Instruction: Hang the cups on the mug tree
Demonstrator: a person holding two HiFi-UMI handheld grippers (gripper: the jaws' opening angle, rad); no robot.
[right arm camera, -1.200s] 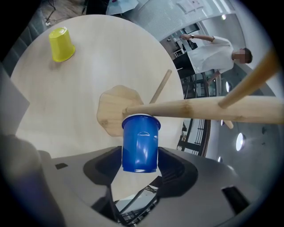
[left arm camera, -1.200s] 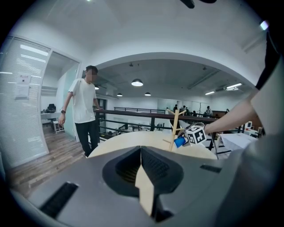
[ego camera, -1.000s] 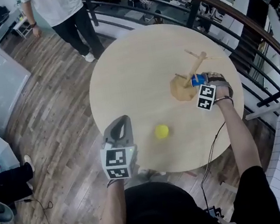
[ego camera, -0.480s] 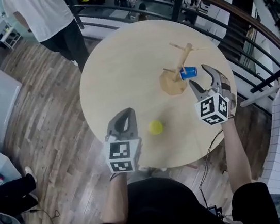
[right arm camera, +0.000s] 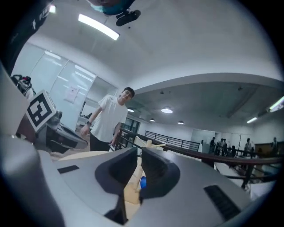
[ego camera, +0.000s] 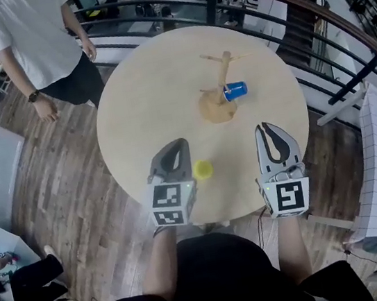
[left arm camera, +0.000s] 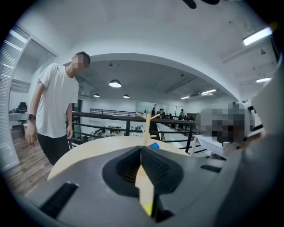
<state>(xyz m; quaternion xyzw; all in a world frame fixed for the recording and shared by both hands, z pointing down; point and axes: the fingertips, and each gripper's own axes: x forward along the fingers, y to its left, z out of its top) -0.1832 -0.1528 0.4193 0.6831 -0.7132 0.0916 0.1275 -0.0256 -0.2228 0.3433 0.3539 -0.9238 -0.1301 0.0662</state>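
Blue cup (ego camera: 235, 91) hangs on a low peg of the mug tree (ego camera: 223, 71), far right part of the round worktop (ego camera: 138, 97). Yellow cup (ego camera: 203, 170) sits on the worktop at the near edge, just beside the left gripper (ego camera: 179, 144) on its right side, well apart from the tree. Left gripper is fully closed and empty. Right gripper (ego camera: 264, 128) has just been closing its jaws, now all but together, nothing between them. It hovers over the near right edge.

Step in hand, as I read it: pick up the yellow cup. To do it well:
- Open the jaws wide before moving onto the cup.
- Come in low and level, one jaw on each side of the wall.
- Handle too small to make out, so find it first and leave it free for the peg.
- Aim for a bare upper peg, clear of the blue cup.
- Slide on gently, since the tree could tip.
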